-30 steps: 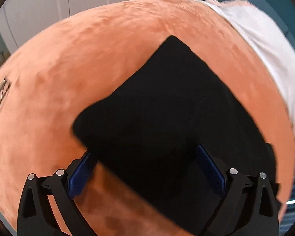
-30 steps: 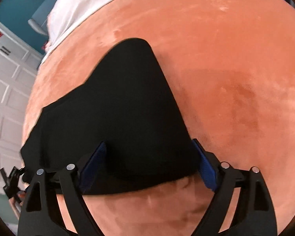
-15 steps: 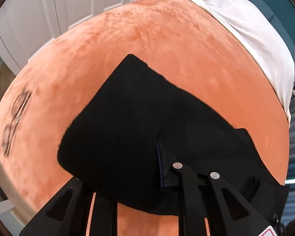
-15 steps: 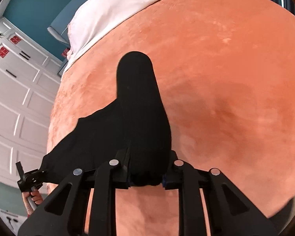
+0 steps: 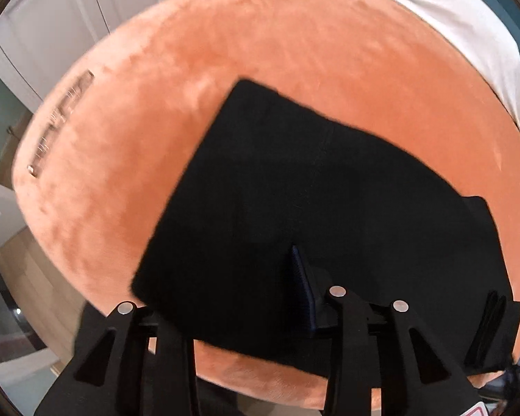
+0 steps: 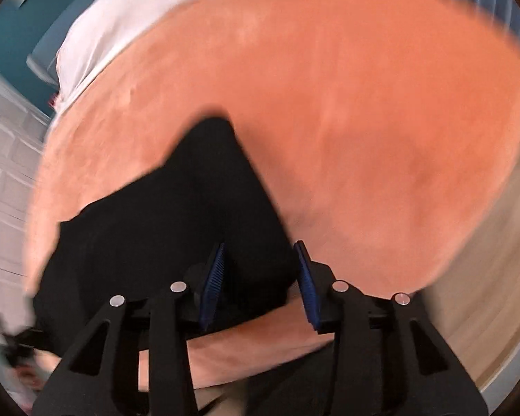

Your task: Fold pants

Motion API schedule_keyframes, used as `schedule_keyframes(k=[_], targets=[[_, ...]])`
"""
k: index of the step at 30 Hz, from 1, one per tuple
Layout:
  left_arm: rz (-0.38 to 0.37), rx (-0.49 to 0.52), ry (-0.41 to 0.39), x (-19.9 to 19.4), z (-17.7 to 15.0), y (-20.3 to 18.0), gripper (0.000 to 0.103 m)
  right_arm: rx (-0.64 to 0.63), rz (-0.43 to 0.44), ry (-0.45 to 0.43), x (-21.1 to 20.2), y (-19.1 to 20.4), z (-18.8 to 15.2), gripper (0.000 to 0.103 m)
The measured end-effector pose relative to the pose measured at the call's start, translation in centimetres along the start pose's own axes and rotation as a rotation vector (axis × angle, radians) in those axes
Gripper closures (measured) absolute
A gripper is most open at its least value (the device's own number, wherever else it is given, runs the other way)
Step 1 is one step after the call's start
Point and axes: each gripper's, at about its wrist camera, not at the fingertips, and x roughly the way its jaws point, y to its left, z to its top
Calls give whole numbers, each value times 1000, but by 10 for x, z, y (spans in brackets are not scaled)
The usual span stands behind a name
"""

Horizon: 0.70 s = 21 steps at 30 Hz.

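The black pants (image 5: 294, 187) lie on an orange plush bed cover (image 5: 225, 52). In the left wrist view my left gripper (image 5: 260, 277) is shut on the near edge of the pants, with cloth draped over its left finger and one blue pad (image 5: 301, 287) showing. In the right wrist view the pants (image 6: 176, 215) run up to a point. My right gripper (image 6: 260, 270) has its blue pads (image 6: 213, 284) partly apart around a bunched fold of the cloth. The view is blurred by motion.
A white sheet (image 5: 450, 10) covers the far end of the bed; it also shows in the right wrist view (image 6: 121, 24). White wardrobe doors (image 5: 52, 34) stand to the left. A pair of glasses (image 5: 62, 118) lies near the bed's left edge. Wood floor (image 6: 485, 277) shows at the right.
Both grippers closed on the pants' near edge and pulled back toward the bed's edge. The right jaws have since parted a little around the cloth. The left stays clamped.
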Motion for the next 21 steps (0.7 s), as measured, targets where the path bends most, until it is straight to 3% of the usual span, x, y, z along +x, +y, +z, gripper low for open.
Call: schedule_keyframes(k=[1,3,5,7,8,9,11,12,14,15,16,19,21], targets=[[6,14,-21,-7,1,0,68,-88,-53,-90,-22,19,-1,63],[38,47,-57,-19,-2,-5,68,-235,-8,-147,-43,62,-9,61],[119,100,-128,-38,-9,-21,68,-322,90,-96,-39,99,-15,50],[185,125,-196,-54,-14,-34,68,-419,184,-15,-19,149,-35,50],[228,135,-234,-60,-14,-37,62,-464,181,10,-6,168,-44,50],[284,149,-285,-70,-17,-38,45,-518,148,22,10,190,-54,50],[376,175,-396,-91,-12,-35,27,-582,84,56,38,212,-67,50],[388,178,-413,-97,-9,-30,27,-601,35,75,53,219,-73,50],[377,164,-400,-104,2,-11,27,-629,-43,29,70,226,-83,60],[367,147,-386,-105,6,-1,28,-655,-94,2,70,232,-83,80],[350,125,-372,-106,7,7,28,-647,-110,-5,65,233,-80,86],[323,105,-351,-102,-3,19,28,-479,27,9,38,223,-59,88],[307,106,-328,-90,-5,17,28,-475,70,-33,21,240,-54,88]])
